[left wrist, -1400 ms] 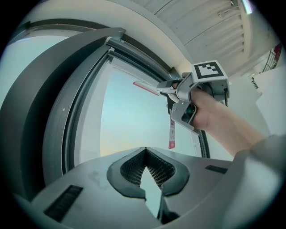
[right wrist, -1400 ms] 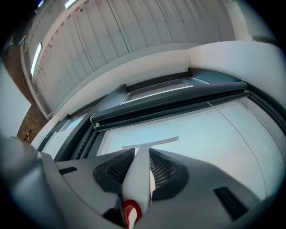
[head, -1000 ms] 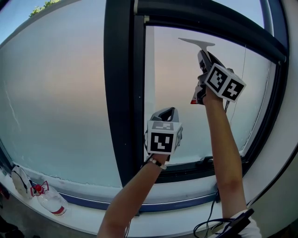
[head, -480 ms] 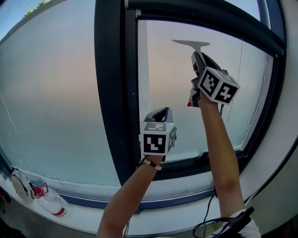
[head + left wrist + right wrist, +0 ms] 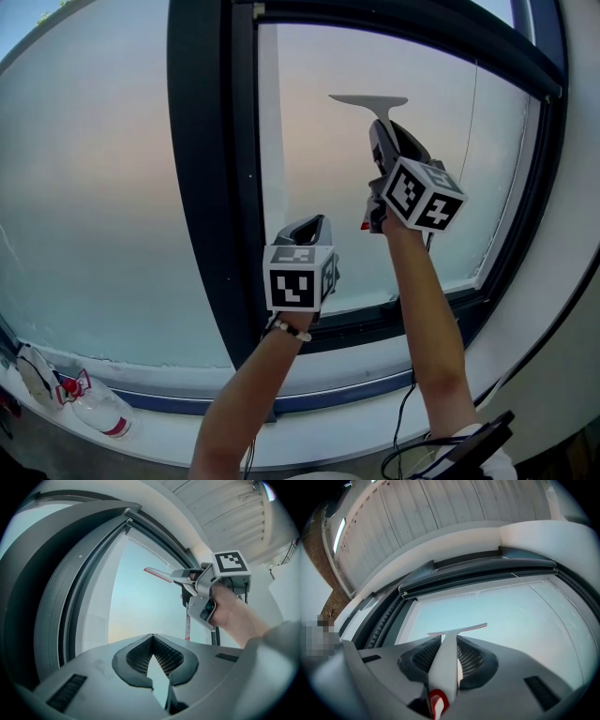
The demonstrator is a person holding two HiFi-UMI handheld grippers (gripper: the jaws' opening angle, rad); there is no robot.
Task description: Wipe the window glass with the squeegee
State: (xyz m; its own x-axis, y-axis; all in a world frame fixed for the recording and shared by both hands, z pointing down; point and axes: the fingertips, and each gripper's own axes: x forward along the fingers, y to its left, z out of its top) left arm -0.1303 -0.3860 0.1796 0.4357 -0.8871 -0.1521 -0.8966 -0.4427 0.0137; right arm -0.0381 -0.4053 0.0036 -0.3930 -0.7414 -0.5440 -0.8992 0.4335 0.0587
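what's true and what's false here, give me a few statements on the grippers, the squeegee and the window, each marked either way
1. The right hand-held gripper is shut on the squeegee. True.
2. The left hand-held gripper holds a cloth. False: its jaws are together with nothing between them.
3. The squeegee blade is up at the pane to the right of the dark frame post. True.
4. The plastic bottle lies at the right end of the sill. False: it lies at the left end.
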